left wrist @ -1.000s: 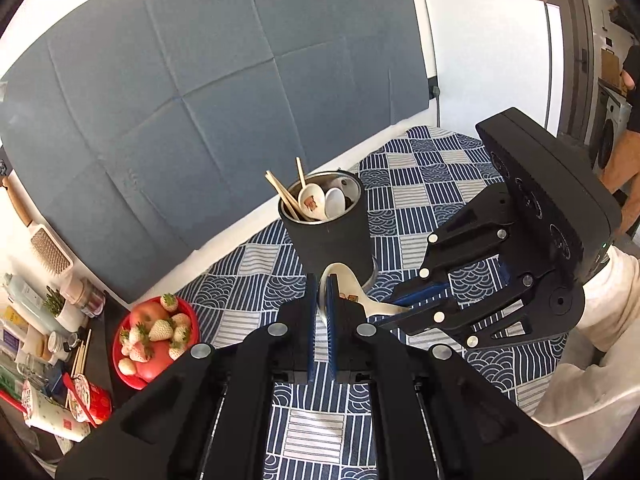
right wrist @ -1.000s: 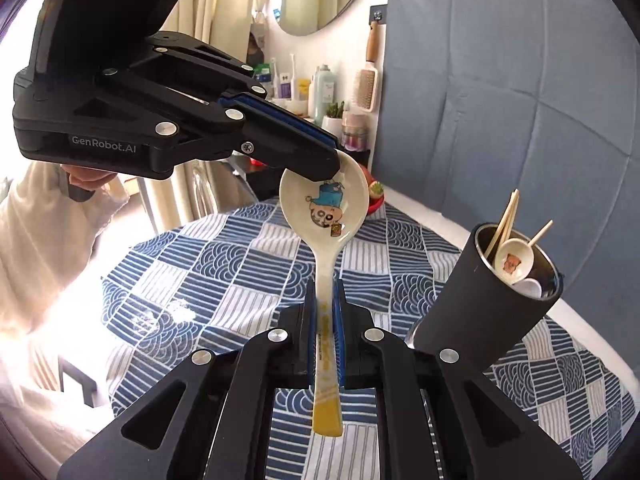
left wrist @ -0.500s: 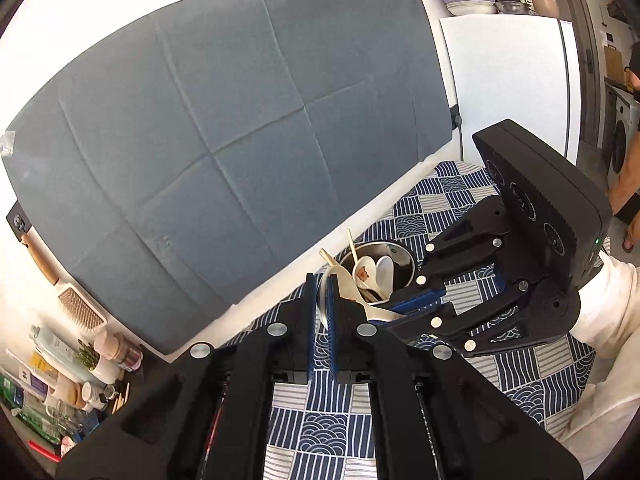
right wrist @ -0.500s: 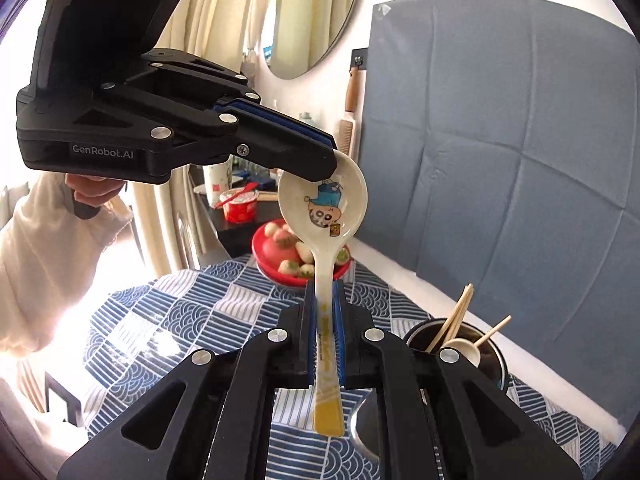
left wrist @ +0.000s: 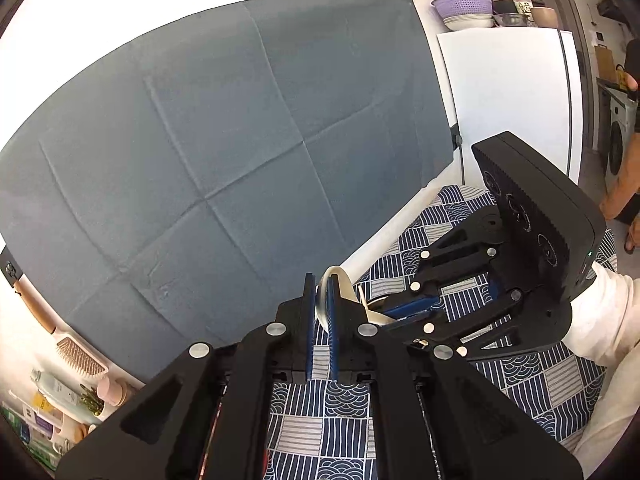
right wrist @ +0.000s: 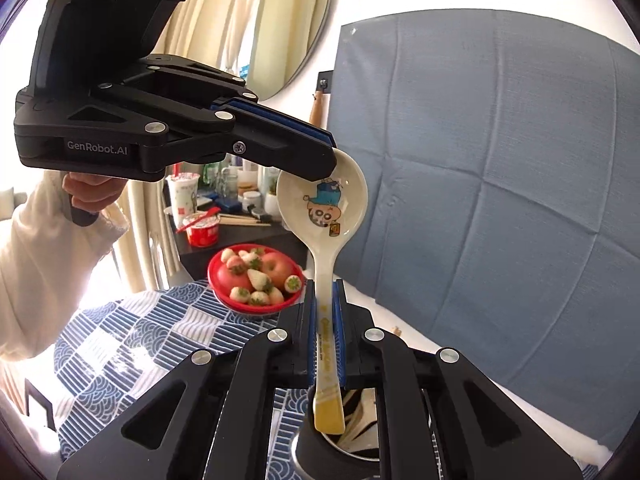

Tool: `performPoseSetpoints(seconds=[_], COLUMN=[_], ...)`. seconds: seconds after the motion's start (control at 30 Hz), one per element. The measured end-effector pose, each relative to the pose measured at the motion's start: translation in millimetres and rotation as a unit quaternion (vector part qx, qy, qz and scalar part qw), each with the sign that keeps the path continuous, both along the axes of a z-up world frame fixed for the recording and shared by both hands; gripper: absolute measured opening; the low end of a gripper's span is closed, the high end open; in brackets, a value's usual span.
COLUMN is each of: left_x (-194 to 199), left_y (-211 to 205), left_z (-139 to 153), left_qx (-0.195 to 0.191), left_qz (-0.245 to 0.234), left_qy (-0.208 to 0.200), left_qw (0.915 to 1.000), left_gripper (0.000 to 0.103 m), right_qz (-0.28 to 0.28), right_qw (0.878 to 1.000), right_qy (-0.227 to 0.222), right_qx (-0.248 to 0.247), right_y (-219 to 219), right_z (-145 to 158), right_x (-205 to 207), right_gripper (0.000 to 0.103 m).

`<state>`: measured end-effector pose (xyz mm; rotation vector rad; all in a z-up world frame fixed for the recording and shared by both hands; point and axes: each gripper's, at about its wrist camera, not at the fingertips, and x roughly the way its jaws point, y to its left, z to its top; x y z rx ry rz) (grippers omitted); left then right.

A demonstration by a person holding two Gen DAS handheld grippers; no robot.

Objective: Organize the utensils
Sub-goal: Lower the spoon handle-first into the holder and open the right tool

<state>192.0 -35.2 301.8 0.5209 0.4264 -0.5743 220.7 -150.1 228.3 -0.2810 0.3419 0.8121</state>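
while both grippers clamp it, the spoon (right wrist: 325, 216) stands handle-down above the holder (right wrist: 340, 446).

L gripper (right wrist: 326, 160) blocks above spoon (right wrist: 326, 216), holder (right wrist: 340, 444) mouth crowded – utensils

The spoon (right wrist: 323, 216) was a cream ceramic soup spoon with a cartoon boy in a blue hat printed inside its bowl and yellow lettering down its handle; it stood nearly upright, bowl uppermost, its handle clamped between the right tongs (right wrist: 325, 312) and the rim of its bowl pinched by the left tongs (right wrist: 326, 160). Its yellow-tipped handle end hung just over the open mouth of the utensil holder (right wrist: 340, 446), a dark cylindrical cup with a shiny metal lining that stood directly below and already held other pale utensils, only partly visible.
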Motion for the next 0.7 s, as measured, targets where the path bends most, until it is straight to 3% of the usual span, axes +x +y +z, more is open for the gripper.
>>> performPoseSetpoints(seconds=[0.27,0.37,0.7], left_x=[30,37,52], left_y=[-27,-29,-30], left_z=[-16,-26,-65], left_qx=[0.01,0.01,0.037], left_qz=[-0.029,-0.033,-0.016], left_qy=[0.024,0.04,0.083], left_qw=[0.9992,0.9986,0.9958], left_gripper=[0.007,0.007,0.007], right_qz=[-0.039,-0.037,-0.047], right_qw=[0.999,0.996,0.994], right_qy=[0.019,0.057,0.089], right_qx=[0.03,0.055,0.035], right_y=[-21,-27,-18], right_z=[-23,-37,-71], right_x=[16,27,31], right_gripper=[0.007,0.008,0.008])
